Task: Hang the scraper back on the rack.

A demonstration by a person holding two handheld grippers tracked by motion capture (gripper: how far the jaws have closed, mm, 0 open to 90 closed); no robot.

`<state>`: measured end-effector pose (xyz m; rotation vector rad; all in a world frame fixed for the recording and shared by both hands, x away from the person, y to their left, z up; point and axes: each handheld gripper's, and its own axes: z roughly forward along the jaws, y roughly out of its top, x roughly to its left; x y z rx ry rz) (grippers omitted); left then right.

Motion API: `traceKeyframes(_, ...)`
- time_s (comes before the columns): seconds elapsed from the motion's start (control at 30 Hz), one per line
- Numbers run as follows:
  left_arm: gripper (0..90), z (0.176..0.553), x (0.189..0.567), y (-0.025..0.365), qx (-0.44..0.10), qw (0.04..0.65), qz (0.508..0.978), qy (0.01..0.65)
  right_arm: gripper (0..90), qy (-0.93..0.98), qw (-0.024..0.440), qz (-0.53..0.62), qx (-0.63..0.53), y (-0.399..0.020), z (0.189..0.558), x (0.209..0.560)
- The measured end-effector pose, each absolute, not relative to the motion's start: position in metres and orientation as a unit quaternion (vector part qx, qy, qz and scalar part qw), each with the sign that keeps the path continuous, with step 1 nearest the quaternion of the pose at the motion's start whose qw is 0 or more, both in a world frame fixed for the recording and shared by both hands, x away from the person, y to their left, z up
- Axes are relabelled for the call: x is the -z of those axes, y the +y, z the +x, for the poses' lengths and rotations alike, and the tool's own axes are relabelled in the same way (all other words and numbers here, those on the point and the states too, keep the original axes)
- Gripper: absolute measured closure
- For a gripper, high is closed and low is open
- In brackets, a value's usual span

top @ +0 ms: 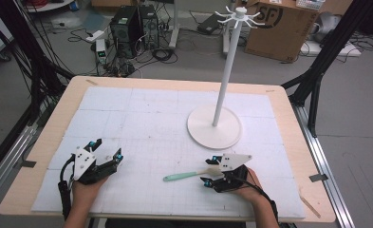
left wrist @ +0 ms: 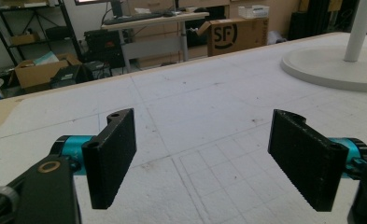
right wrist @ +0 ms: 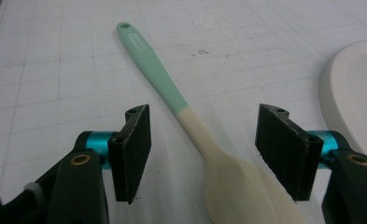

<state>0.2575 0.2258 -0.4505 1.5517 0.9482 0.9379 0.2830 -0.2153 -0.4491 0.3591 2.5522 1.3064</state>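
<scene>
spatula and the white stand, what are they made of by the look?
Spatula: probably silicone, matte; a mint handle runs seamlessly into a cream blade with soft rounded edges and no shine. Stand: likely painted metal or plastic, smooth white; its round base and thin pole have an even, faintly glossy coat. Neither is certain.

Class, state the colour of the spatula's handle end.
Mint green on the two-tone silicone spatula; clearest in the right gripper view.

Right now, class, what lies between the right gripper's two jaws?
The cream blade end of the spatula lies flat on the white mat between the open jaws of the right gripper, untouched by either; the right gripper view shows it.
</scene>
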Motion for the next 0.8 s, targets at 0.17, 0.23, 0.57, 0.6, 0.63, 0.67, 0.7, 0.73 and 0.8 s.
traceKeyframes(0.17, 24.2, 0.257, 0.45, 0.225, -0.392, 0.52, 0.648, 0.395, 37.9, 0.875, 0.11, 0.129, -0.454, -0.217, 0.285, 0.449)
traceKeyframes(0.23, 24.1, 0.257, 0.45, 0.225, -0.392, 0.519, 0.648, 0.395, 39.4, 0.876, 0.109, 0.13, -0.451, -0.216, 0.286, 0.449)
traceKeyframes(0.57, 24.2, 0.258, 0.45, 0.225, -0.392, 0.518, 0.648, 0.398, 41.8, 0.891, 0.086, 0.13, -0.426, -0.21, 0.294, 0.45)
traceKeyframes(0.6, 24.2, 0.258, 0.45, 0.225, -0.392, 0.517, 0.648, 0.398, 41.7, 0.891, 0.083, 0.131, -0.427, -0.209, 0.294, 0.45)
traceKeyframes(0.63, 24.3, 0.258, 0.45, 0.225, -0.392, 0.517, 0.648, 0.398, 41.7, 0.89, 0.083, 0.131, -0.428, -0.209, 0.295, 0.45)
traceKeyframes(0.67, 24.2, 0.258, 0.45, 0.225, -0.392, 0.517, 0.648, 0.398, 41.7, 0.89, 0.078, 0.135, -0.428, -0.209, 0.295, 0.45)
traceKeyframes(0.7, 24.3, 0.258, 0.45, 0.225, -0.391, 0.518, 0.648, 0.398, 41.8, 0.89, 0.077, 0.134, -0.429, -0.209, 0.295, 0.45)
traceKeyframes(0.73, 24.3, 0.258, 0.45, 0.225, -0.391, 0.518, 0.648, 0.397, 41.9, 0.89, 0.077, 0.132, -0.43, -0.209, 0.296, 0.45)
traceKeyframes(0.8, 24.3, 0.258, 0.45, 0.225, -0.391, 0.518, 0.649, 0.397, 43.8, 0.892, 0.074, 0.131, -0.427, -0.209, 0.295, 0.45)
